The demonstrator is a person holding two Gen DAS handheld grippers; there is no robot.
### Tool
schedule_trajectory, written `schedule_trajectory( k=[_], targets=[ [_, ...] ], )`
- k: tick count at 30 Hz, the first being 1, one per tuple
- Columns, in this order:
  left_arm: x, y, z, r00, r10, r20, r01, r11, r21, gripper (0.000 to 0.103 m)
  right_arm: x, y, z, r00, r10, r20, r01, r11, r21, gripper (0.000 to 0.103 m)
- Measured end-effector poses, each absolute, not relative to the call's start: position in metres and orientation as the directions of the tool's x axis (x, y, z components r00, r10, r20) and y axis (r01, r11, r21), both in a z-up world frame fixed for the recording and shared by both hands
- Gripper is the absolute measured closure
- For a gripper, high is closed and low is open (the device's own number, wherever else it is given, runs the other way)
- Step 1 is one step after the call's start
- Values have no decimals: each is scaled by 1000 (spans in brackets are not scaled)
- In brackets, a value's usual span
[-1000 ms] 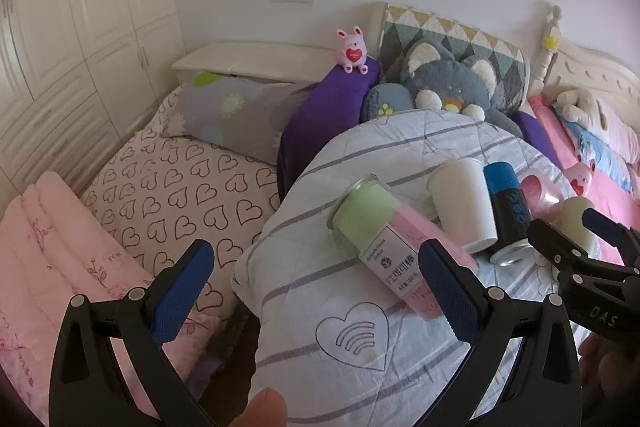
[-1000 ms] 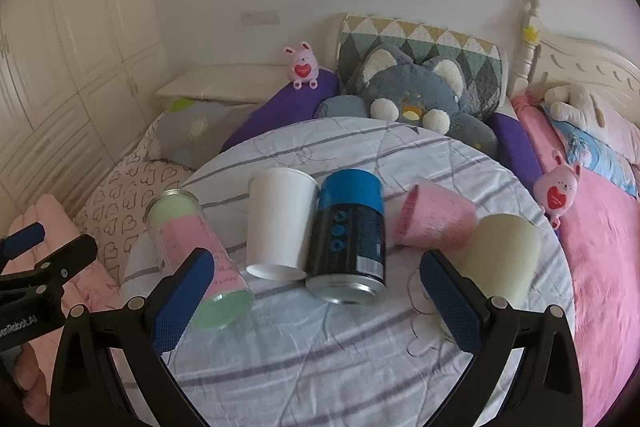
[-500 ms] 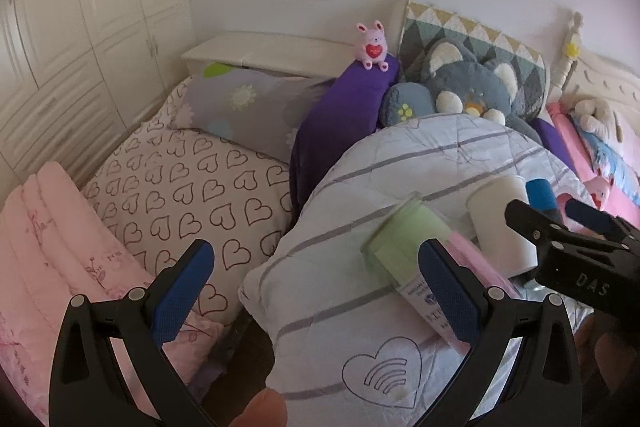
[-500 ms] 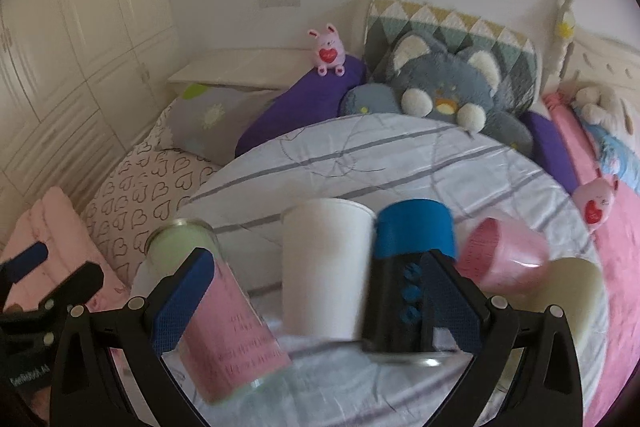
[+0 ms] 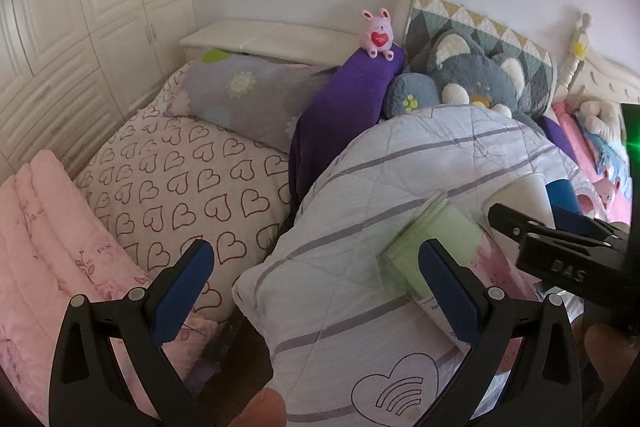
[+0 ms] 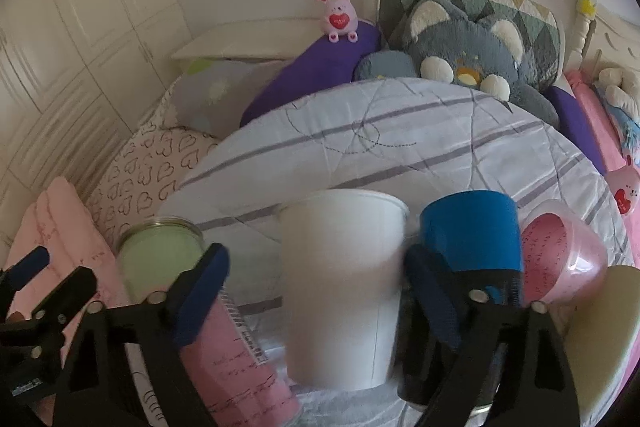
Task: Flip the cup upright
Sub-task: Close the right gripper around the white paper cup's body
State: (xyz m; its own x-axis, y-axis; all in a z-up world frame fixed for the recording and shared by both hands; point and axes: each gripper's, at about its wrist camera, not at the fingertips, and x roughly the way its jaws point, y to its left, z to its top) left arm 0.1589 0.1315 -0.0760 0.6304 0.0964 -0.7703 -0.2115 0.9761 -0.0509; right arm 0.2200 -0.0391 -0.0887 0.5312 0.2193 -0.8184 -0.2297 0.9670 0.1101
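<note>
white cup (image 6: 344, 287) lies between the right gripper's (image 6: 316, 291) spread fingers; left (image 5: 316, 283) fingers spread.

I see a striped quilt (image 6: 420, 131) carrying a white cup (image 6: 340, 287), green-pink jar (image 6: 168, 267), blue can (image 6: 472, 235), pink cup (image 6: 560, 259) and cream cup (image 6: 592, 327), all lying down.

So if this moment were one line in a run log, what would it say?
phase: reaching | right gripper: open, astride lying white cup | left gripper: open, empty | cups on quilt: none seen upright
</note>
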Motion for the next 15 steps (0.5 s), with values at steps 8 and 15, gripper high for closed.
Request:
schedule_trajectory(
  k=[8,15],
  targets=[
    [163,130,-86,617,82,-783,-202,978,-58,0,230,-33,-96,507,143,-850,-220,975,32,24],
    [163,129,-87,614,78,-786,-200,978,-60,0,231,-34,-94,485,128,-865,-234,972,13,35]
  ],
)
